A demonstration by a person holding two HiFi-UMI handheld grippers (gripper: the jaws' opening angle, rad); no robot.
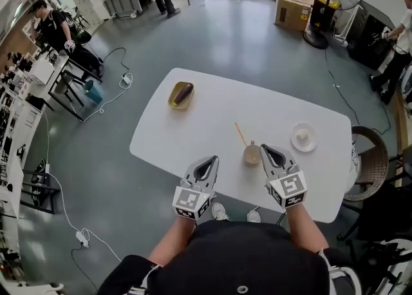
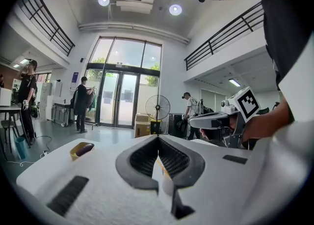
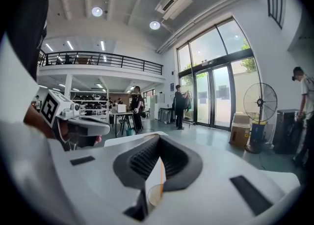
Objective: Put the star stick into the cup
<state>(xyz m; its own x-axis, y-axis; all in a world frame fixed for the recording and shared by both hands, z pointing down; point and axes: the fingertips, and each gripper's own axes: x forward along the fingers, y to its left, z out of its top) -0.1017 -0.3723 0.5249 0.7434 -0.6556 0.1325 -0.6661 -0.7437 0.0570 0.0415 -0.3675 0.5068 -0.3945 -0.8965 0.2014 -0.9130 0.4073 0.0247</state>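
Orange star stick (image 1: 241,134) stands tilted in tan cup (image 1: 252,155) on white table (image 1: 212,120) | left gripper (image 1: 211,160) jaws pressed together, nothing held, near cup | right gripper (image 1: 268,151) jaws pressed together, nothing held, just beside cup

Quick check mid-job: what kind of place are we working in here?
Probably an open lab or workshop hall, not a home: tall glass entrance doors, a railed mezzanine overhead, and a pedestal fan standing on a bare floor.
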